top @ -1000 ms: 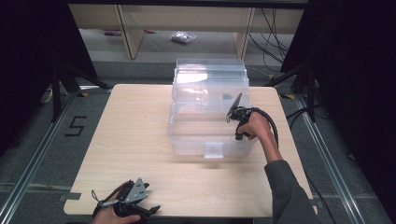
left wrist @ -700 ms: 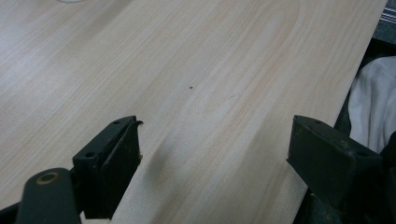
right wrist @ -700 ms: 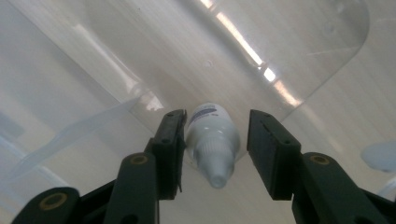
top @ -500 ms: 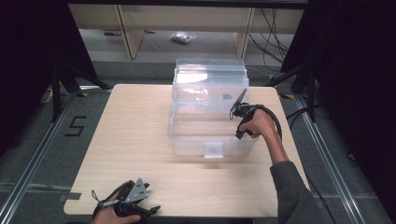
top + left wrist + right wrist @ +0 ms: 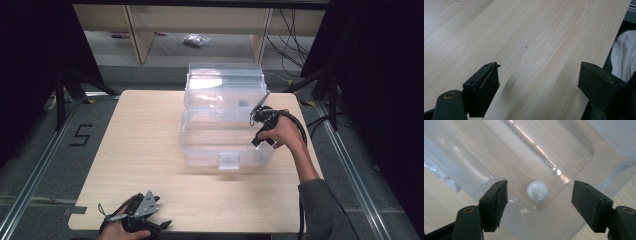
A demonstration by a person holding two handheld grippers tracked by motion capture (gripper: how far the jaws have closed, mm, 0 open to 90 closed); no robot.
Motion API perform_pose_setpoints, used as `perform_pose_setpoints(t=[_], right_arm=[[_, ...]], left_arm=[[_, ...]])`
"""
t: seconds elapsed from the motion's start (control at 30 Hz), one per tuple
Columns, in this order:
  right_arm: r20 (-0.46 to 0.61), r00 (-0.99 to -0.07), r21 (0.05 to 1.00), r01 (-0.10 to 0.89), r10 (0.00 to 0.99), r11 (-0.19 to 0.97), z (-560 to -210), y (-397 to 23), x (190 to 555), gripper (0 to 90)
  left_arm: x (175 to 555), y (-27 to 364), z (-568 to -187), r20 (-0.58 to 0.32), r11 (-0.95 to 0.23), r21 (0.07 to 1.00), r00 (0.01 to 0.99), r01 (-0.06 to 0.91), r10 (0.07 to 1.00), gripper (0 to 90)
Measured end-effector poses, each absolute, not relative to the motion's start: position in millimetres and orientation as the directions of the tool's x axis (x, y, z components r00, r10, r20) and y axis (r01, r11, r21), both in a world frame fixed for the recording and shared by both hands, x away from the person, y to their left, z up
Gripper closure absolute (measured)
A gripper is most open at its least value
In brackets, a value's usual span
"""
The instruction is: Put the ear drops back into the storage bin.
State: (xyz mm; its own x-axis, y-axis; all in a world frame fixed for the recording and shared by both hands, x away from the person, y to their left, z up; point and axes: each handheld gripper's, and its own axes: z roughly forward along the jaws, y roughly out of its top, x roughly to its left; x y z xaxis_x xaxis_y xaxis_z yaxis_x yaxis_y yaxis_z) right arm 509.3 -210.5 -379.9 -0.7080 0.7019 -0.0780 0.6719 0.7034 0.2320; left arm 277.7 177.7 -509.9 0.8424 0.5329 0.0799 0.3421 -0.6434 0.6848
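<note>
A clear plastic storage box [image 5: 200, 145] with its lid [image 5: 225, 85] raised stands on the wooden table [image 5: 145, 140]. My right gripper [image 5: 256, 140] hovers over the box's right end, pointing down into it. In the right gripper view its jaws have just been opening, and the right gripper [image 5: 540, 187] stands open with nothing between the pads. Below them a small white bottle [image 5: 537, 192] stands on the box's [image 5: 574, 150] floor. My left gripper [image 5: 159, 227] rests at the table's near left edge, and in its own view the left gripper [image 5: 539, 75] is open over bare wood.
Pale wooden shelving [image 5: 140, 30] and a small plastic bag [image 5: 196, 40] on the floor lie beyond the table. Cables [image 5: 292, 35] hang at the back right. White cloth [image 5: 624, 57] shows past the table's edge in the left gripper view.
The right hand and its gripper have lifted a little and drifted right above the box. The left hand has stayed put.
</note>
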Motion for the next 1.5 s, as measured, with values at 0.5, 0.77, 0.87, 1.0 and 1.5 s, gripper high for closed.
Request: perform_pose_setpoints(t=[0.5,0.77,0.87,1.0,1.5], right_arm=[[-0.005,-0.691,0.327,0.682,0.723,0.654,-372,-214,496,23.4],[0.016,-0.679,0.360,0.689,0.734,0.630,-367,-221,485,23.5],[0.016,-0.683,0.376,0.681,0.730,0.628,-365,-223,480,23.4],[0.015,-0.689,0.383,0.674,0.725,0.632,-363,-225,473,23.3],[0.015,-0.712,0.441,0.635,0.702,0.634,-362,-230,446,23.1]], left_arm=[[278,178,-511,0.078,-0.642,0.684,0.841,0.346,0.536,16.5],[278,177,-510,0.082,-0.643,0.685,0.842,0.341,0.534,16.5],[278,177,-511,0.082,-0.643,0.686,0.841,0.341,0.534,16.5],[278,177,-511,0.080,-0.641,0.686,0.841,0.344,0.536,16.5],[278,178,-510,0.091,-0.650,0.683,0.846,0.332,0.526,16.5]])
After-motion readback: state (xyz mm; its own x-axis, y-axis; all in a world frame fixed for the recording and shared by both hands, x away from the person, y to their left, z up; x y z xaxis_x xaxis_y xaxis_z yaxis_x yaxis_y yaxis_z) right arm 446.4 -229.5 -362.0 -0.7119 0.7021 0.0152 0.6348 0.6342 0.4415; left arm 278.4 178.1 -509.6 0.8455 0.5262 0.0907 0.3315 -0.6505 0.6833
